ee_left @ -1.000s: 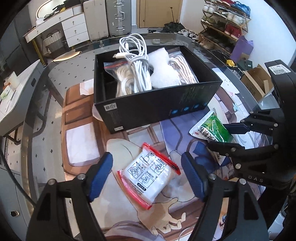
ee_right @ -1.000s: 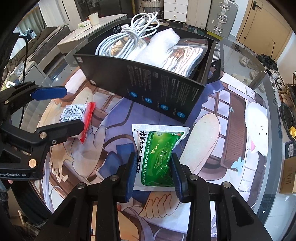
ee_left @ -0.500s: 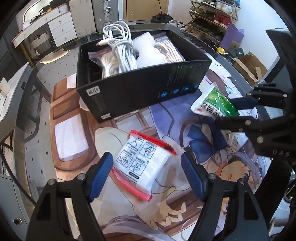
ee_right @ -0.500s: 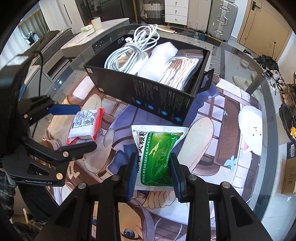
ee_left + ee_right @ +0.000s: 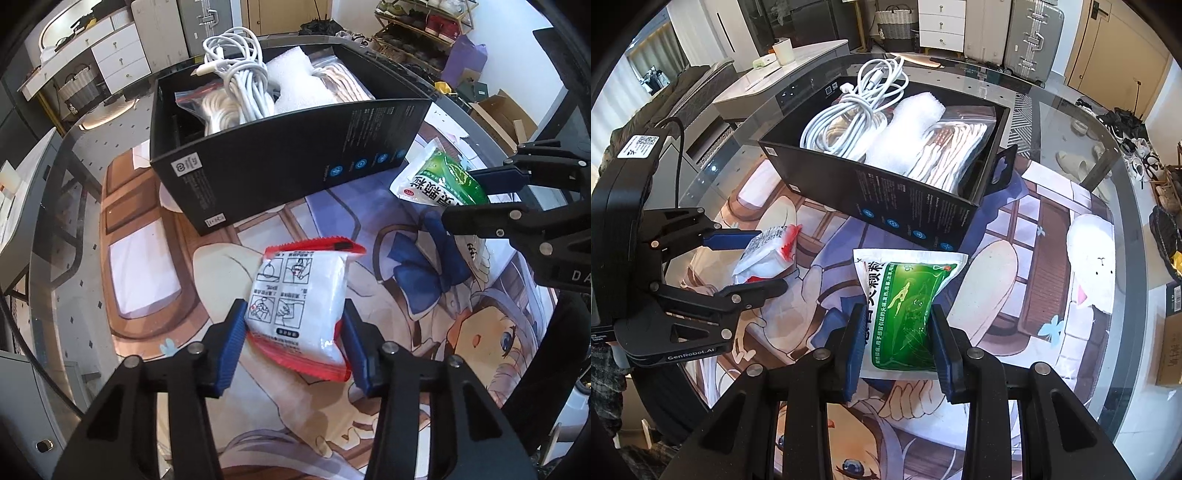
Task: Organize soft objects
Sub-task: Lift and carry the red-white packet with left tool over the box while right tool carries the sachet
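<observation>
The white pack (image 5: 299, 302) with red edges sits between the blue pads of the left tool (image 5: 293, 345), whose jaws are closing and pressing its sides, over the printed mat (image 5: 424, 314) on the glass bench (image 5: 1123, 406). To its right, the green pouch (image 5: 908, 314) is clamped in the right tool (image 5: 895, 345) (its sides visibly pinched). Far of both stands the black box (image 5: 295, 158), holding a white cable (image 5: 236, 77), a foam roll (image 5: 295, 77) and bagged cords (image 5: 953, 151).
</observation>
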`<state>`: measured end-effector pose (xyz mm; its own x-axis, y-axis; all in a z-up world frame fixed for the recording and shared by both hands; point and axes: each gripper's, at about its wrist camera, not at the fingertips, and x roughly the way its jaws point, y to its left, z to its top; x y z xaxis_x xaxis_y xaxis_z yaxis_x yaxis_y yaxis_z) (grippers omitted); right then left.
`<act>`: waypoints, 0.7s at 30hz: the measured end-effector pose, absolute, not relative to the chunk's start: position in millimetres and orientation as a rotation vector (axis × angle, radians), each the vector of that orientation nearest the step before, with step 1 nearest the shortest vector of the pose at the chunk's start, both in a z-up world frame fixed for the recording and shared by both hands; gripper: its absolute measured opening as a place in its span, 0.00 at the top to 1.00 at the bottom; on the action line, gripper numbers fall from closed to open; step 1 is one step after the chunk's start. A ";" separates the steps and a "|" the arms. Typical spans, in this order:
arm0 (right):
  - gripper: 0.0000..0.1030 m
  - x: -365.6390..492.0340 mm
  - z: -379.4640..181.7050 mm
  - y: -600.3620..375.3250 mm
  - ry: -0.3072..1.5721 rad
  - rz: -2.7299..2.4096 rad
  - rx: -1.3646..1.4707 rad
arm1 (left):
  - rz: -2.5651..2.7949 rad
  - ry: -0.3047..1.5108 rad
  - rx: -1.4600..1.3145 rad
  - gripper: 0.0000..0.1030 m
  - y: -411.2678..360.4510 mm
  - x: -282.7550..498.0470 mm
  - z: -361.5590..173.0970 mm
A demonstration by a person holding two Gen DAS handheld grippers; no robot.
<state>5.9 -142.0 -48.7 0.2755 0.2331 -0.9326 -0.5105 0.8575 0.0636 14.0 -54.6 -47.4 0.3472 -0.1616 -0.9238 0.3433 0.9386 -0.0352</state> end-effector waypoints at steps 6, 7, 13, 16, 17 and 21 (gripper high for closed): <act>0.68 5.2 -47.0 -141.3 1.186 0.507 -0.272 | -0.322 1.161 0.176 0.59 -55.4 13.4 -43.2; 0.68 5.0 -46.1 -141.2 1.183 0.507 -0.272 | -0.321 1.159 0.175 0.59 -54.9 13.1 -42.3; 0.68 4.4 -42.1 -140.1 1.175 0.508 -0.272 | -0.320 1.148 0.160 0.65 -51.2 11.2 -37.9; 0.68 4.4 -41.8 -140.2 1.173 0.507 -0.271 | -0.323 1.143 0.152 0.65 -49.7 10.4 -34.6; 0.68 4.4 -41.2 -139.8 1.173 0.509 -0.272 | -0.324 1.141 0.148 0.65 -48.9 10.1 -32.8; 0.68 4.0 -38.0 -137.3 1.169 0.518 -0.274 | -0.328 1.132 0.125 0.65 -45.0 10.1 -24.5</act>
<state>4.0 -137.3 -38.0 0.2929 0.2438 -0.9245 -0.5210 0.8515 0.0595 10.1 -45.0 -24.5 0.3830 -0.1935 -0.9033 0.3196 0.9452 -0.0670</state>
